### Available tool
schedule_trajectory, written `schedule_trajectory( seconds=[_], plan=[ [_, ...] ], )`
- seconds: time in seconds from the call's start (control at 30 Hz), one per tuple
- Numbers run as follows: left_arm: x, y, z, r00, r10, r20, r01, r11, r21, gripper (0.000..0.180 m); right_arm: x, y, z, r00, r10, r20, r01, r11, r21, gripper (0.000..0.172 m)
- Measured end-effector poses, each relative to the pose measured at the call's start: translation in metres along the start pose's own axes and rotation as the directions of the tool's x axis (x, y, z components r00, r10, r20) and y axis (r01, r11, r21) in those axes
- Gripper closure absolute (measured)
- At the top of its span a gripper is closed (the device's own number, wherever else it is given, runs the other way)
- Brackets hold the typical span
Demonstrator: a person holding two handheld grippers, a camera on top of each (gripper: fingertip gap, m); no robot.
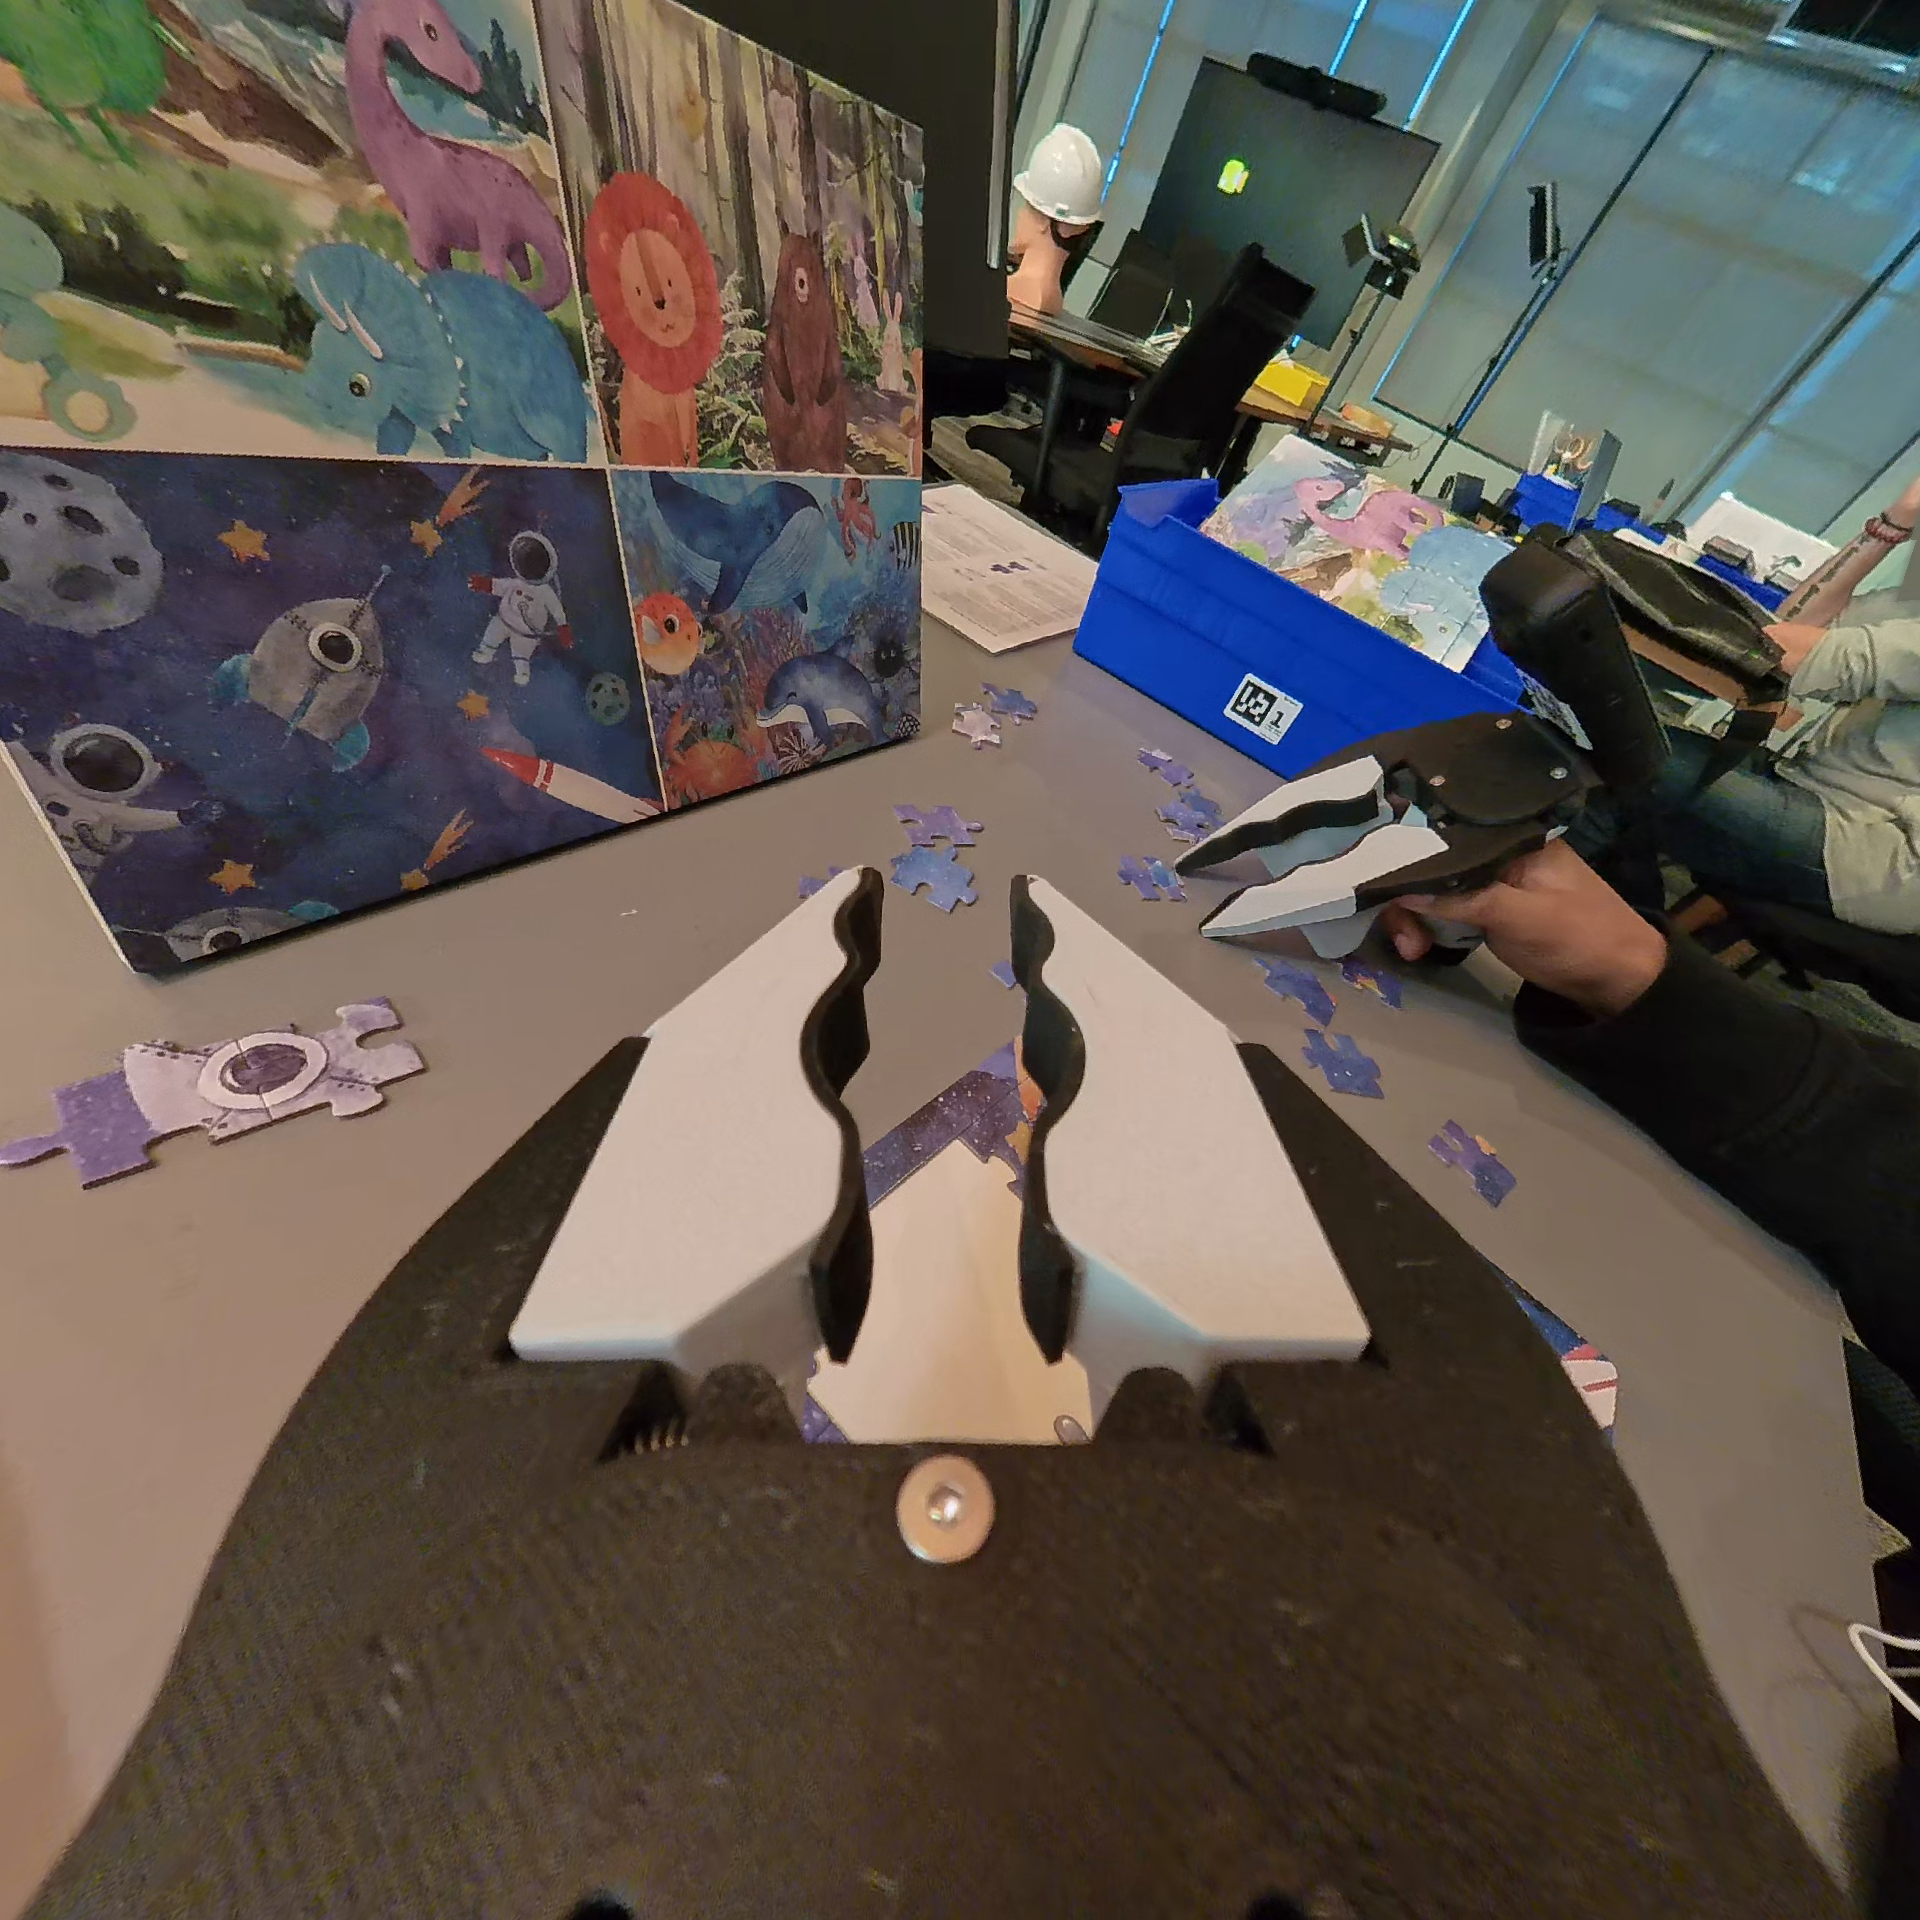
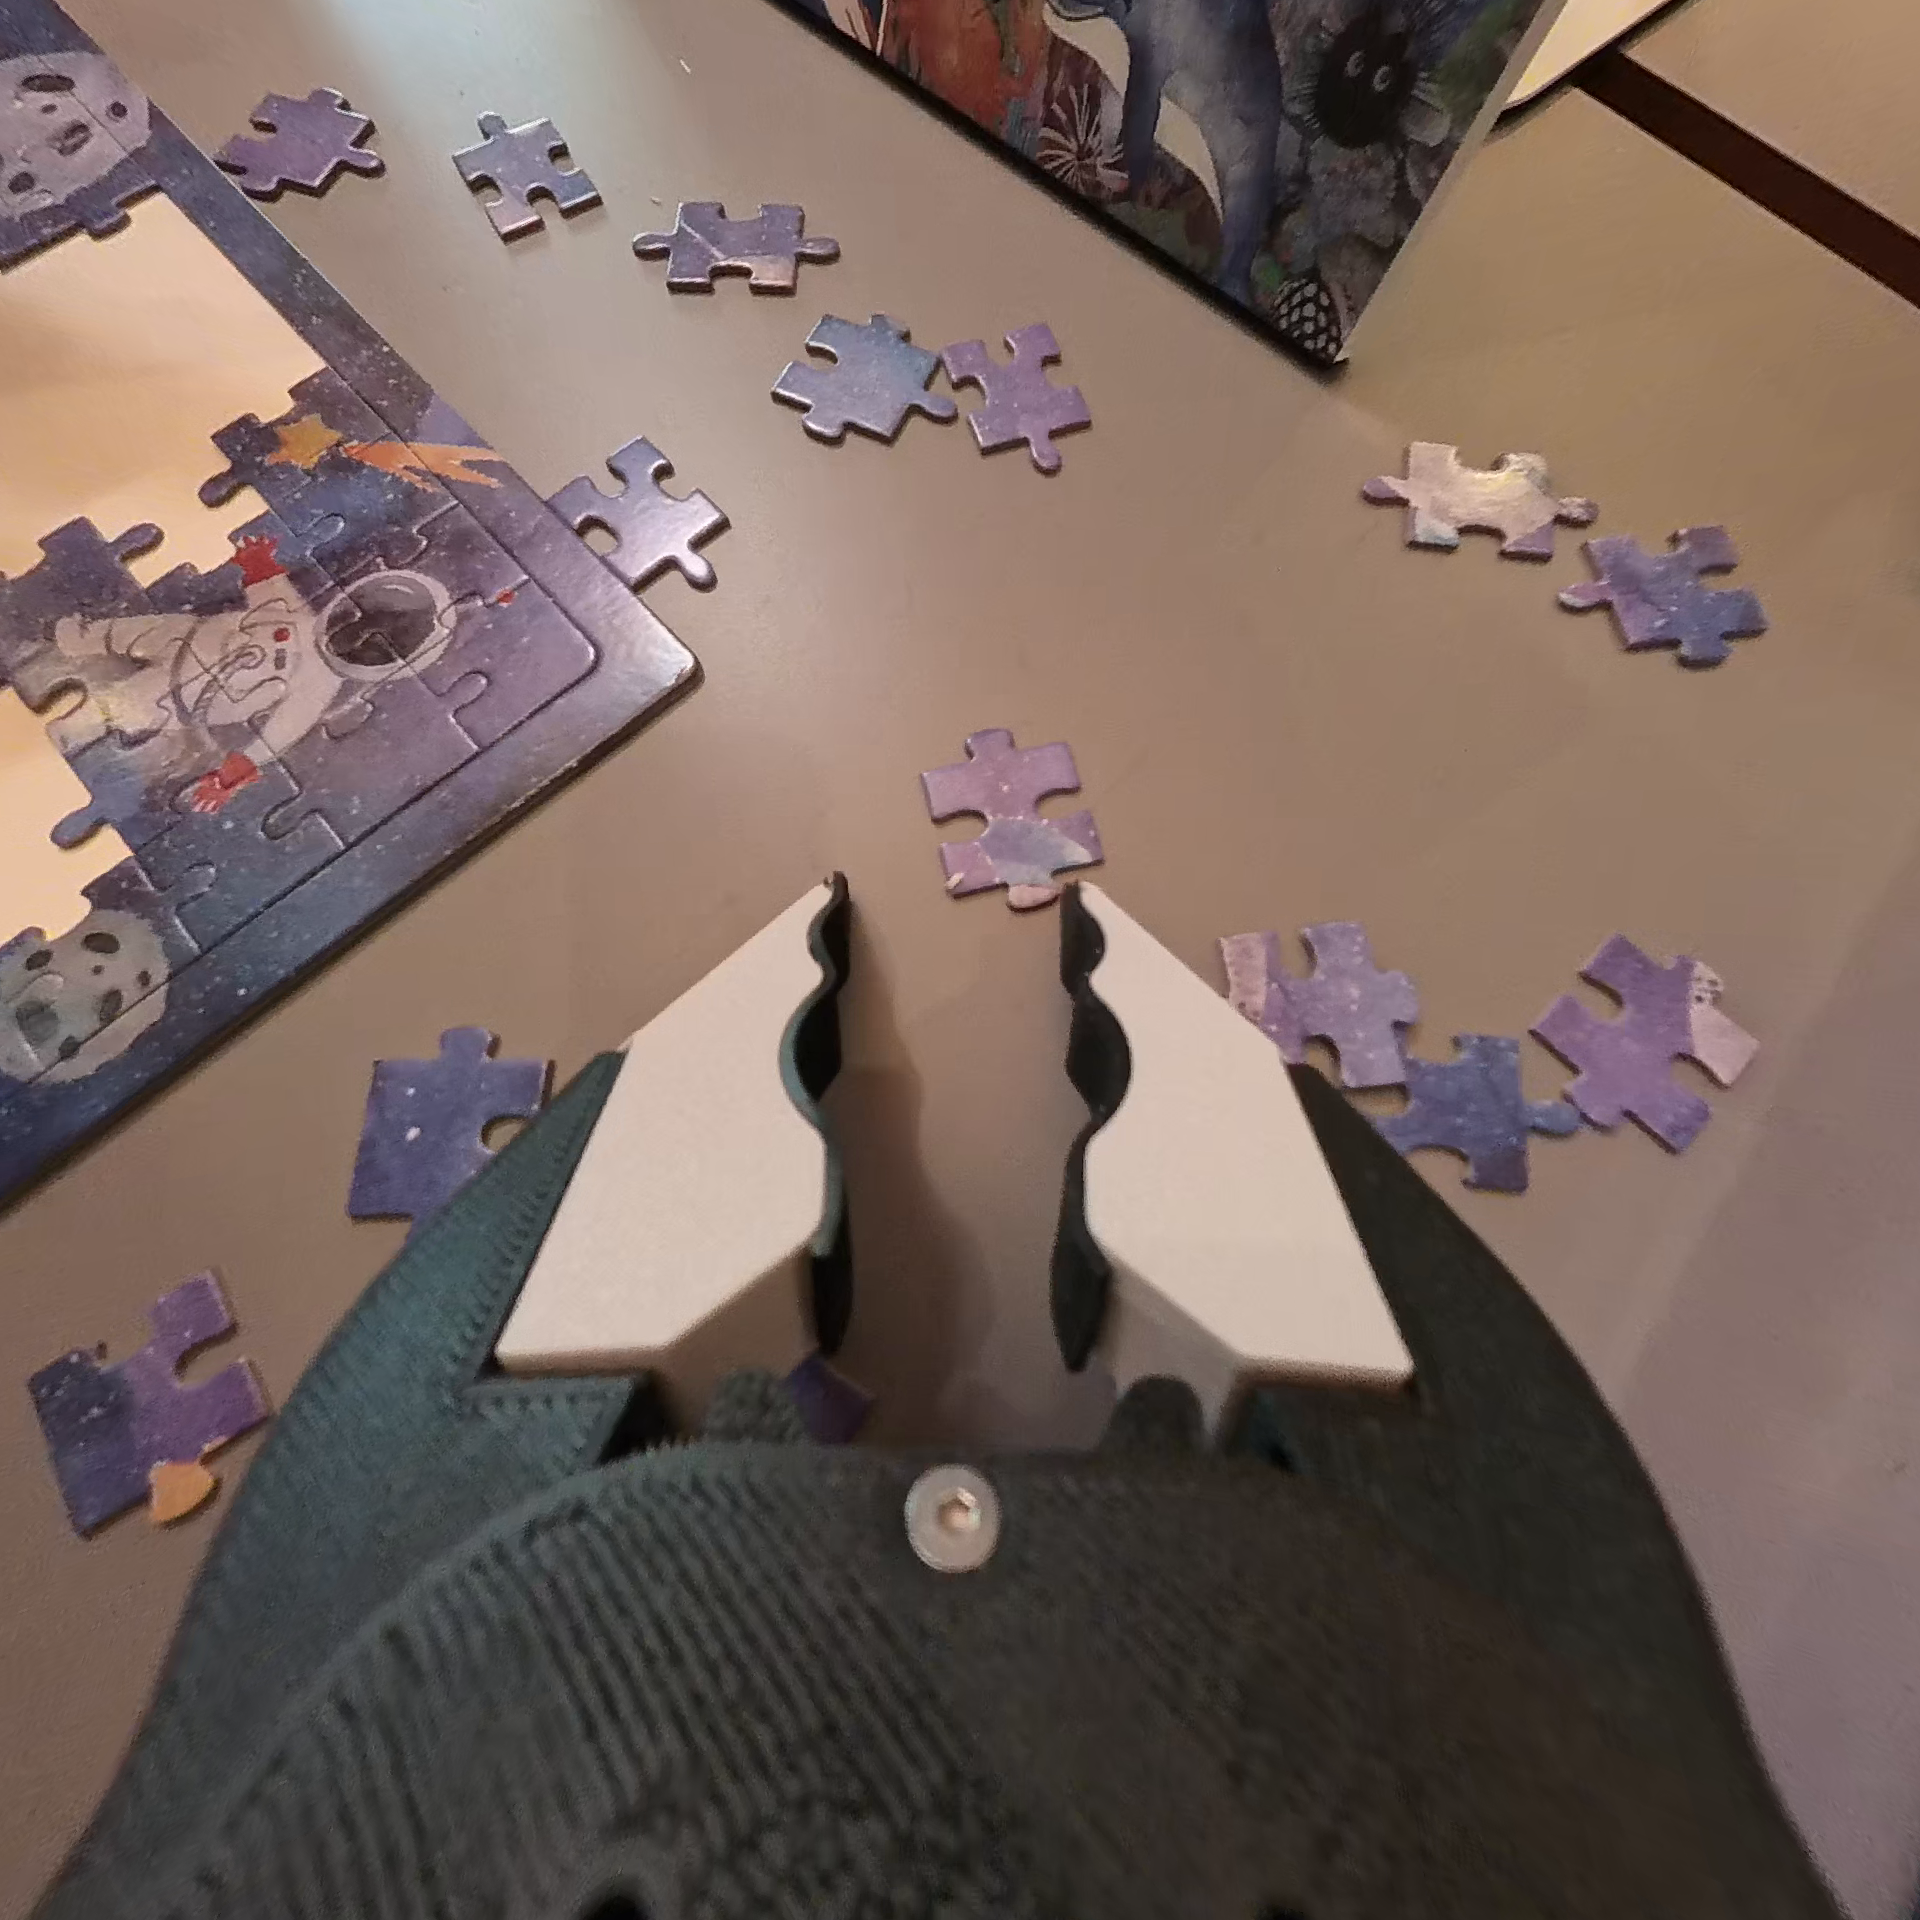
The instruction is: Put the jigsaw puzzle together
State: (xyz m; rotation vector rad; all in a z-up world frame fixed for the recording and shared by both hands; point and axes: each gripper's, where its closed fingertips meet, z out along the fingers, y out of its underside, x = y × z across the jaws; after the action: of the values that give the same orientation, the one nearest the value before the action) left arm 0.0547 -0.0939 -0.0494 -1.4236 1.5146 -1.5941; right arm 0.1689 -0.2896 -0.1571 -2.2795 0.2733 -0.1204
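The right gripper [image 2: 951, 894] stands with its fingers moderately apart and nothing between the pads, only bare grey table [image 2: 1247, 675] showing in the gap. Just beyond its right fingertip lies a lilac puzzle piece [image 2: 1013, 816] with a pale blue smear, flat on the table, its near tab almost at the tip; whether the tip touches it is hard to tell. Right of the fingers sits a cluster of three purple pieces [image 2: 1475, 1049], partly covered by the gripper body; to the left, the corner of a puzzle tray [image 2: 623, 665] with an astronaut picture half assembled, cut off by the frame edge. The left gripper [image 1: 945, 883] holds its fingers at a narrow gap, with nothing in it, hovering above the same tray, of which only slivers show between and beside the fingers. Ahead of its tips lie loose blue pieces [image 1: 935, 873]; farther left stands a picture box [image 1: 468, 468], and to the right a blue bin [image 1: 1247, 634].
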Motion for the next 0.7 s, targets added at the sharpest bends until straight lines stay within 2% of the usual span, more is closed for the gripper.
schedule_trajectory(
  seconds=[0.23,0.4,0.57,0.7],
  plan=[
    [0.000,0.000,0.000,1.000,0.000,-0.001,0.000,1.000,0.002,0.159,-0.008,0.000,0.000,0.999,-0.025,0.035,0.025,1.000,0.001,0.138],
    [0.000,0.000,0.000,1.000,0.001,0.000,-0.001,1.000,0.002,0.159,-0.025,-0.003,-0.001,0.991,-0.029,0.133,0.028,1.000,0.013,0.140],
    [0.000,-0.001,0.000,1.000,-0.002,-0.001,0.002,1.000,0.005,0.159,-0.011,-0.012,-0.005,0.997,0.007,0.074,-0.012,0.997,0.072,0.129],
    [0.000,-0.001,0.000,1.000,0.000,-0.001,0.000,1.000,0.003,0.158,-0.002,-0.005,0.000,0.999,0.022,0.031,-0.022,1.000,0.021,0.122]
  ],
)
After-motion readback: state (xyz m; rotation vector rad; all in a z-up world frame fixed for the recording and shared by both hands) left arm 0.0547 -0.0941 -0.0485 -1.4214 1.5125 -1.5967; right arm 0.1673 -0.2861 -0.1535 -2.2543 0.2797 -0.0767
